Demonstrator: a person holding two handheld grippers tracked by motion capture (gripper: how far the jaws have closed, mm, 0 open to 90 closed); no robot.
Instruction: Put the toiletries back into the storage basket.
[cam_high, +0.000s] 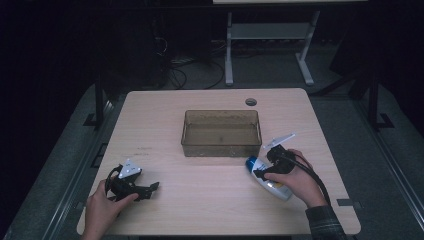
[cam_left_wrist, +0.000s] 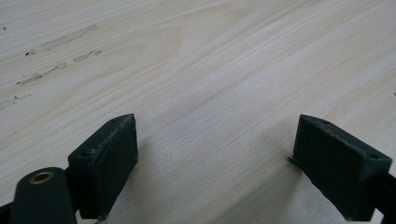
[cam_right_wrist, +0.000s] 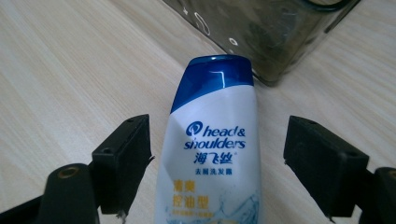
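Right gripper view reads the label clean: "head & shoulders" in blue script on a white shampoo bottle (cam_right_wrist: 212, 154), with Chinese characters printed beneath in blue and more in yellow lower down. The blue cap points at the corner of a smoky clear plastic bin (cam_right_wrist: 271, 32) and sits just short of it.

From the high view, the room is dark all round, with grey floor, a tangle of cables and the white legs of another desk behind. A pale wood-grain table (cam_high: 210, 200) fills the middle, a round cable hole near its far edge, the bin (cam_high: 221, 133) at its centre. The bottle (cam_high: 269, 178) lies flat on the table just off the bin's near right corner, cap toward it.

The right gripper (cam_high: 265, 169) hangs over the bottle, jaws spread wide, one either side of it with daylight between pads and plastic. The left gripper (cam_high: 150, 189) rests near the front left edge, well apart from everything, its jaws also spread with bare wood between them.
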